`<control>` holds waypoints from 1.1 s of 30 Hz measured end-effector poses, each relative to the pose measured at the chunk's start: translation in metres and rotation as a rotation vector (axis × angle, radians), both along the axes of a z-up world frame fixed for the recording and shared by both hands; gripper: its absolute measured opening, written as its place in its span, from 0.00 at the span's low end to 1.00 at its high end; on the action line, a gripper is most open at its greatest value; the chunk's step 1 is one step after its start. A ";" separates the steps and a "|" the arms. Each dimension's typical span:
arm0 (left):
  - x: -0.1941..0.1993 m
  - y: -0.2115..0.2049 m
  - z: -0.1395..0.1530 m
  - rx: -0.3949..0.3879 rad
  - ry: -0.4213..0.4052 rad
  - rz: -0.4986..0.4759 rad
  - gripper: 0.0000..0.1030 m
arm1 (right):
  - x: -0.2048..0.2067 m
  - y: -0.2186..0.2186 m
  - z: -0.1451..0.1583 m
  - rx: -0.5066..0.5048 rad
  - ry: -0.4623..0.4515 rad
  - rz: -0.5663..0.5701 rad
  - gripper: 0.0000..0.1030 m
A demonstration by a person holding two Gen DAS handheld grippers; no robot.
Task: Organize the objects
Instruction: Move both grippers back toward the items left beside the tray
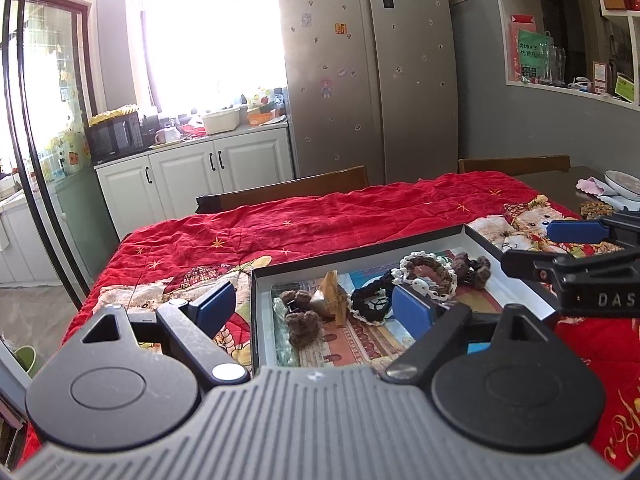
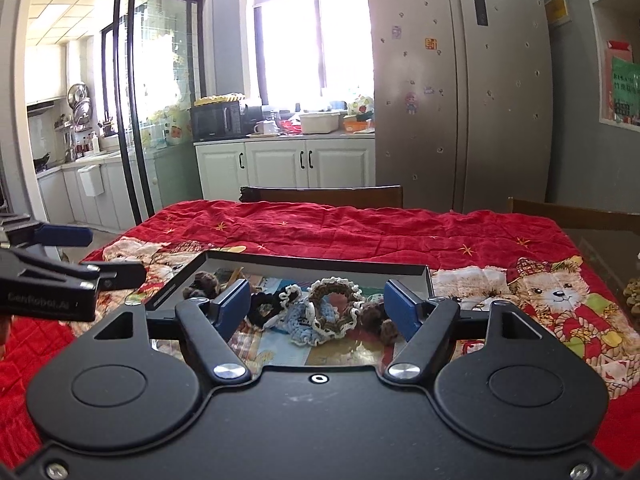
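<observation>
A shallow black-rimmed box (image 1: 360, 254) (image 2: 320, 261) lies on the red quilt. It holds several hair ties: a brown-and-white crochet scrunchie (image 1: 426, 270) (image 2: 334, 304), a black one (image 1: 370, 300) (image 2: 260, 308), brown fuzzy ones (image 1: 302, 320) (image 2: 380, 320) and a yellow clip (image 1: 332, 294). My left gripper (image 1: 314, 306) is open and empty, over the box's near left part. My right gripper (image 2: 318, 306) is open and empty, just above the scrunchies; it also shows at the right in the left wrist view (image 1: 560, 248).
The red quilt (image 1: 320, 212) (image 2: 400, 232) covers the table. Wooden chair backs (image 1: 288, 188) (image 2: 320, 194) stand behind it. A plate (image 1: 624, 184) and cloth sit at the far right. Cabinets and a fridge (image 1: 368, 60) are beyond.
</observation>
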State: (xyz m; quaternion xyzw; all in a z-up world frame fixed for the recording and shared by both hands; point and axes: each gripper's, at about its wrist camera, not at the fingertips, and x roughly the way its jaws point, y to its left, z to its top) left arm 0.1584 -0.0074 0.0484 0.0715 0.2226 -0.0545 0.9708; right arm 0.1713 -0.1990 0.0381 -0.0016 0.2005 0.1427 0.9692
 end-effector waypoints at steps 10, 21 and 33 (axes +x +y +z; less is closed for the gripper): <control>-0.022 -0.004 0.001 -0.002 -0.004 -0.027 0.89 | -0.029 -0.002 0.000 -0.005 -0.003 0.026 0.72; -0.038 -0.014 -0.012 -0.018 0.023 -0.073 0.89 | -0.055 -0.011 -0.005 0.010 0.007 0.038 0.73; -0.045 -0.019 -0.034 -0.036 0.083 -0.104 0.89 | -0.075 -0.021 -0.032 0.031 0.062 0.027 0.74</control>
